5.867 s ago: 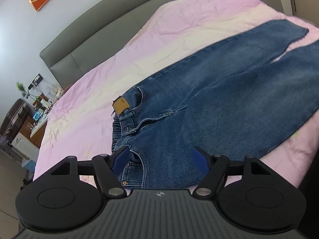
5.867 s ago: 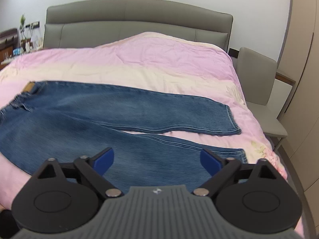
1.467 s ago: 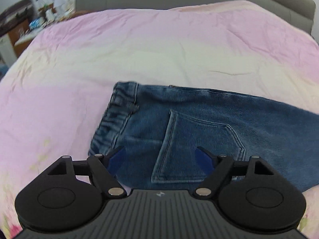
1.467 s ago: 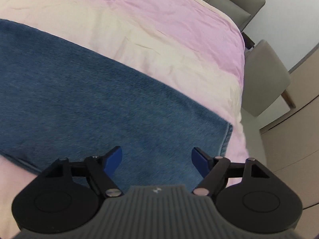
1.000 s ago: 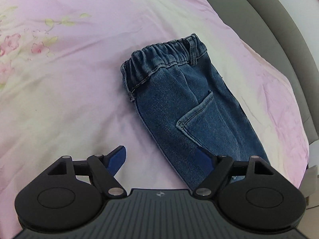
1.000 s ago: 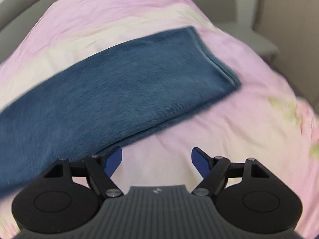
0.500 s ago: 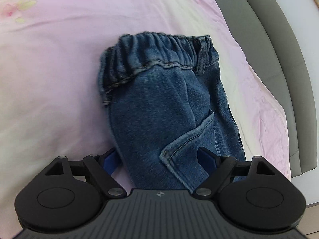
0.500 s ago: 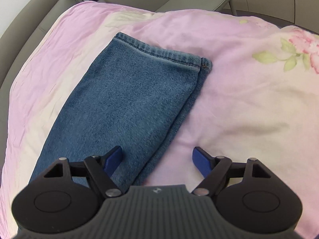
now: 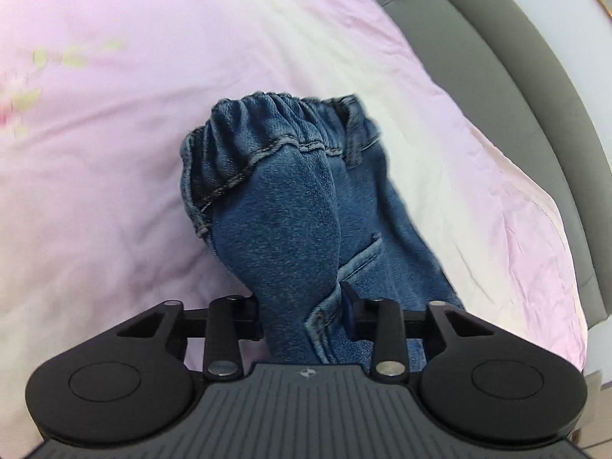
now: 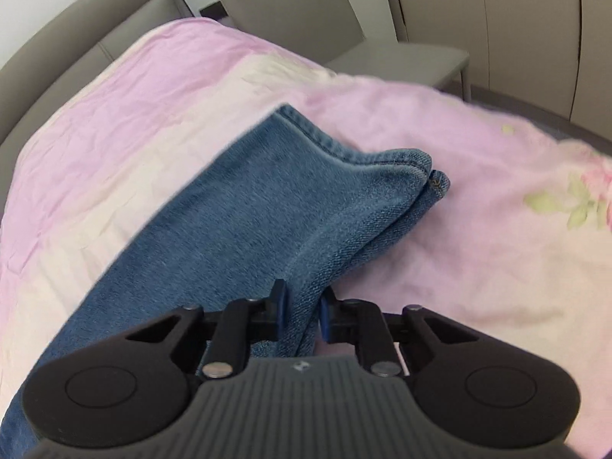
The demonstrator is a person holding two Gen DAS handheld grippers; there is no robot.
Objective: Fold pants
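Observation:
The blue jeans lie folded lengthwise on the pink bed cover. In the left wrist view the waist end [image 9: 275, 176] with its elastic band bunches up, and my left gripper [image 9: 302, 317] is shut on the jeans near the back pocket. In the right wrist view the leg end [image 10: 306, 206] with both hems stacked rises off the cover, and my right gripper [image 10: 300, 313] is shut on the edge of the legs.
The pink and cream bed cover [image 9: 95, 153] spreads all around the jeans. A grey padded headboard [image 9: 535, 76] runs along the far side. A grey chair [image 10: 325, 19] and beige wardrobe doors [image 10: 535, 30] stand past the bed's right edge.
Both grippers have moved in and closed on the jeans: the left on the waist end, the right on the leg end. The cloth is now bunched and lifted at both ends.

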